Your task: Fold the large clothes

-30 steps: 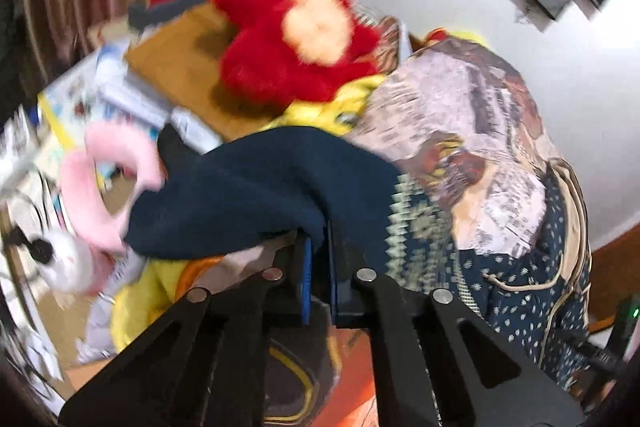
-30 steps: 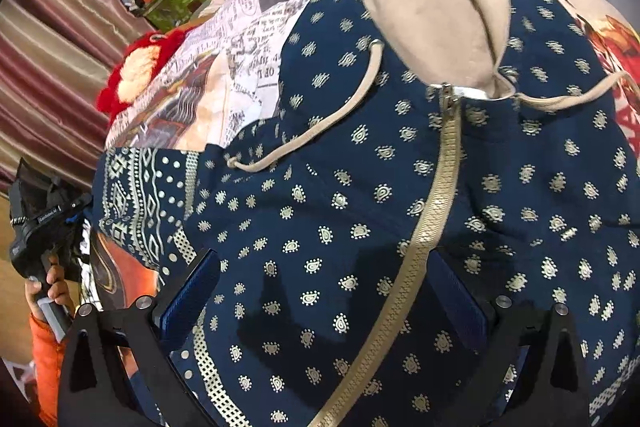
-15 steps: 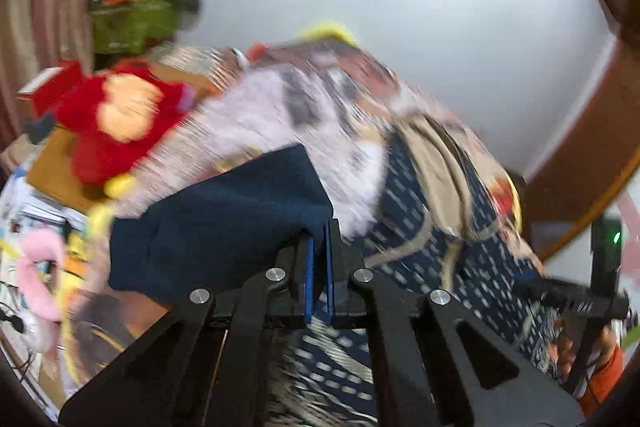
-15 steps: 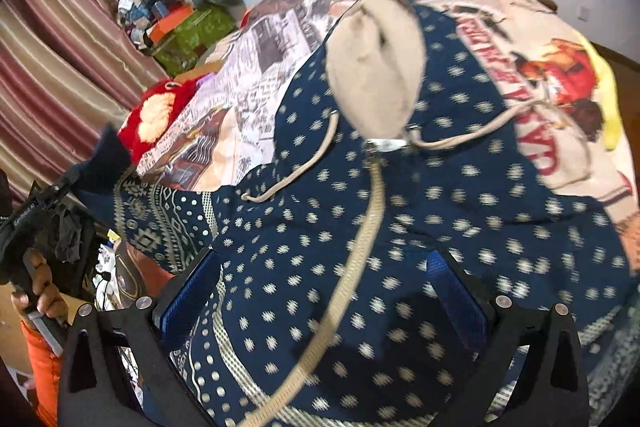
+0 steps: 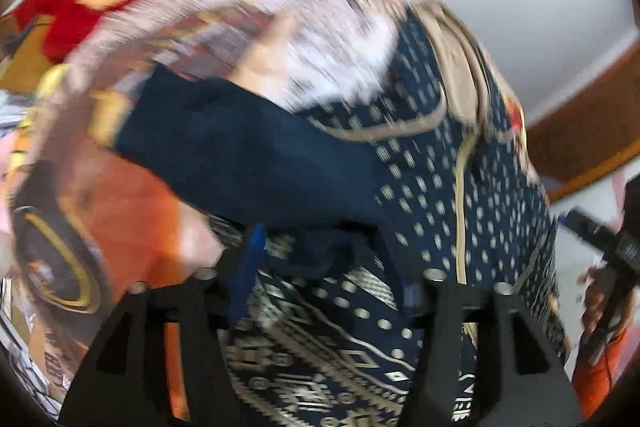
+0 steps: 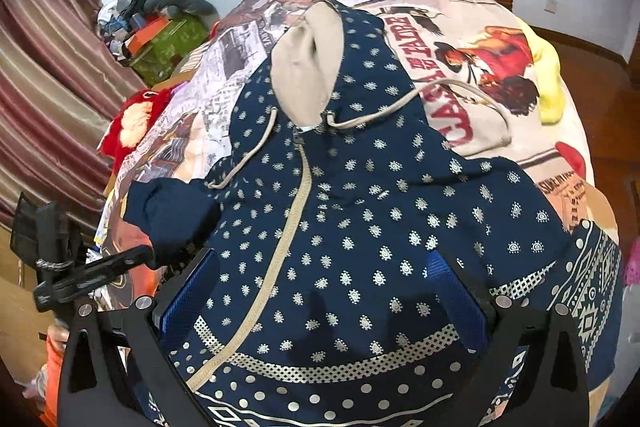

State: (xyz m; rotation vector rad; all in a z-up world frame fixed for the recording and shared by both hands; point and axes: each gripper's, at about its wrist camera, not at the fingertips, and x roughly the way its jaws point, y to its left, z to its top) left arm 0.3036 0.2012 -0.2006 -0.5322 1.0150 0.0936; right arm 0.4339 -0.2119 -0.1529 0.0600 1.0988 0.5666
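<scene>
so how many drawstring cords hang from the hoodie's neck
2: one beige drawstring cord trails left of the zipper across the navy patterned hoodie; the other loops right onto the printed bedcover.

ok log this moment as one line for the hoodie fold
stage: sleeve fold | left tool: jaws just opening, sleeve on hoodie front | right tool: open above hoodie, holding nothing

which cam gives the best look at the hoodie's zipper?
Right wrist. The zipper runs sharp and unbroken from the beige hood down toward the hem, left of centre on the navy hoodie. Left wrist shows it only as a thin, motion-blurred pale line near the right side.
</scene>
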